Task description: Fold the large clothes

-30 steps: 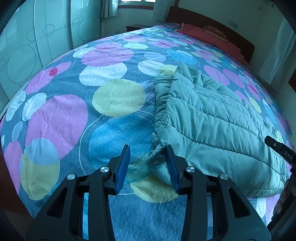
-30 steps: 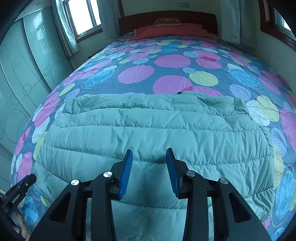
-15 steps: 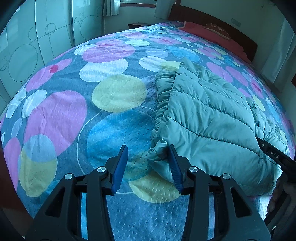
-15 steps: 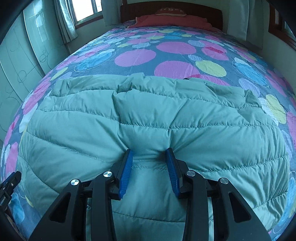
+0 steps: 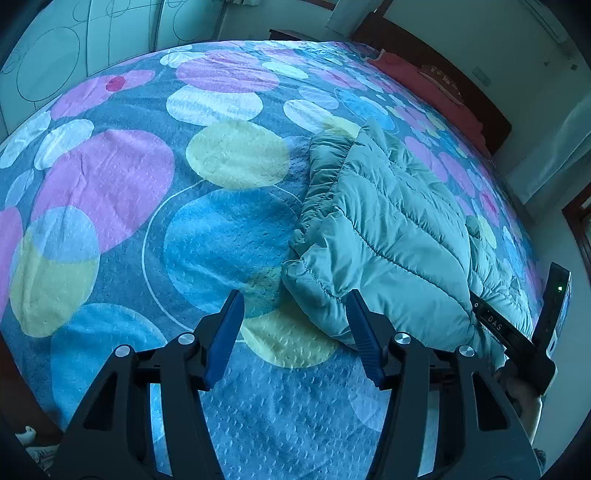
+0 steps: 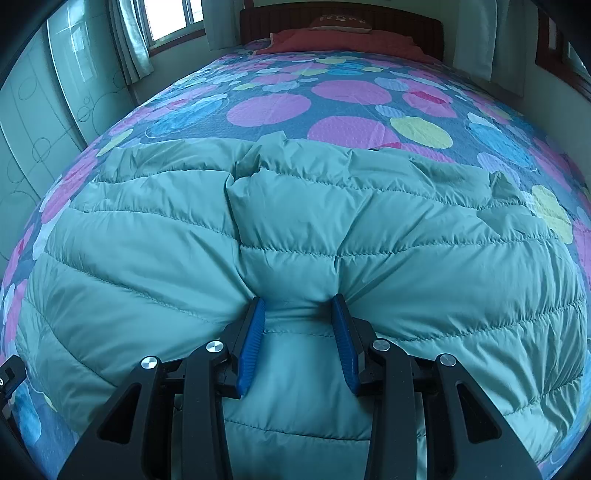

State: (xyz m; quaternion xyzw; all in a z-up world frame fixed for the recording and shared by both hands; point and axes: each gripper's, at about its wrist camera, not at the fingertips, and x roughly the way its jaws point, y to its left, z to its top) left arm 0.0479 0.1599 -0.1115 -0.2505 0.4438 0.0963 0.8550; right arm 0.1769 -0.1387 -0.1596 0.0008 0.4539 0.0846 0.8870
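A puffy teal quilted jacket [image 5: 391, 229] lies spread on the bed, and it fills most of the right wrist view [image 6: 295, 221]. My left gripper [image 5: 295, 295] hovers at the jacket's near left corner with its jaws opening. That corner lies just inside the right finger [image 5: 364, 332] and the pads do not press on it. My right gripper [image 6: 299, 300] stands open with both fingertips pushed down into the jacket's middle. A puff of fabric bulges between them and creases radiate from the tips.
The bedspread [image 5: 147, 184] has large coloured circles. A red pillow [image 6: 332, 38] and a dark headboard [image 6: 258, 22] are at the far end. Glass wardrobe doors [image 6: 37, 129] run along the left side. A hand [image 5: 524, 391] holds the right gripper's body [image 5: 517, 332].
The left jaws have spread wider and the gripper has rolled a little at the jacket's corner. The right gripper came down onto the jacket and dented it, its gap unchanged.
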